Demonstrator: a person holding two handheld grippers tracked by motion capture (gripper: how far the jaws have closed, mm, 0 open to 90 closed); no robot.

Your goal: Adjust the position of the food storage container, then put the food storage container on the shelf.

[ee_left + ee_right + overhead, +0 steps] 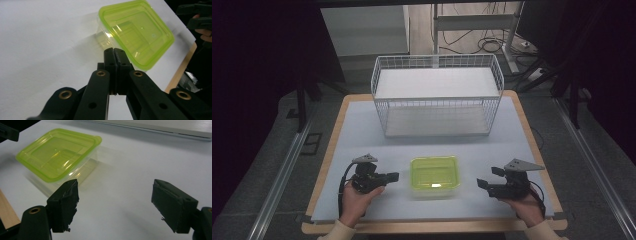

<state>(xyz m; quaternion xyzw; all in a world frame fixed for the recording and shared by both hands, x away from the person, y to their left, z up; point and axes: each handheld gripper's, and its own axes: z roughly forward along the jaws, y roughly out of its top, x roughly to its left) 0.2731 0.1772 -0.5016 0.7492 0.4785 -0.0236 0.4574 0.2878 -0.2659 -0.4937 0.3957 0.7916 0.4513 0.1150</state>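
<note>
While the green-lidded box [434, 176] sat near the table's [362, 130] six o'clock edge, left tool [393, 176] pinched empty at nine, right tool [490, 177] gaped wide at three.

Green-lidded container [434, 176] between grippers (wire basket [437, 95] behind).

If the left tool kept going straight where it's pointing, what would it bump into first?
Probably the clear plastic box with the lime-green lid. The left tool, jaws shut, points at its near side, nothing between.
</note>
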